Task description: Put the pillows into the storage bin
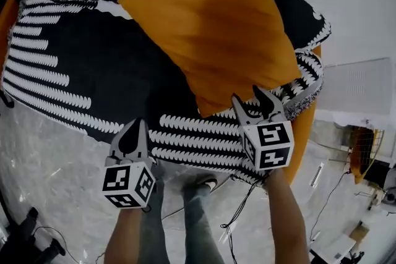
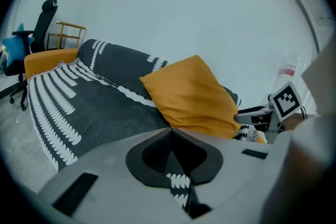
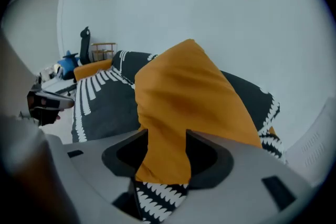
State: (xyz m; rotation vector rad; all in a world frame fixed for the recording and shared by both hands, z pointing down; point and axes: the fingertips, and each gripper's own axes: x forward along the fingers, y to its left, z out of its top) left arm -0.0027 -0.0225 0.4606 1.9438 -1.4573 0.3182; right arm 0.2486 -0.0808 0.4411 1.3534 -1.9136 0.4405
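Grasping step, I judge: the right gripper (image 1: 246,96) stands open astride the lower corner of the orange pillow (image 1: 210,21), which lies on the patterned throw (image 1: 80,65); the left gripper (image 1: 137,125) is closed and empty. Next, probably, pinch that corner firmly.

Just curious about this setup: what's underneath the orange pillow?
A black-and-white patterned throw, draped over an orange sofa showing only at the edges. Whatever lies directly beneath the pillow is hidden.
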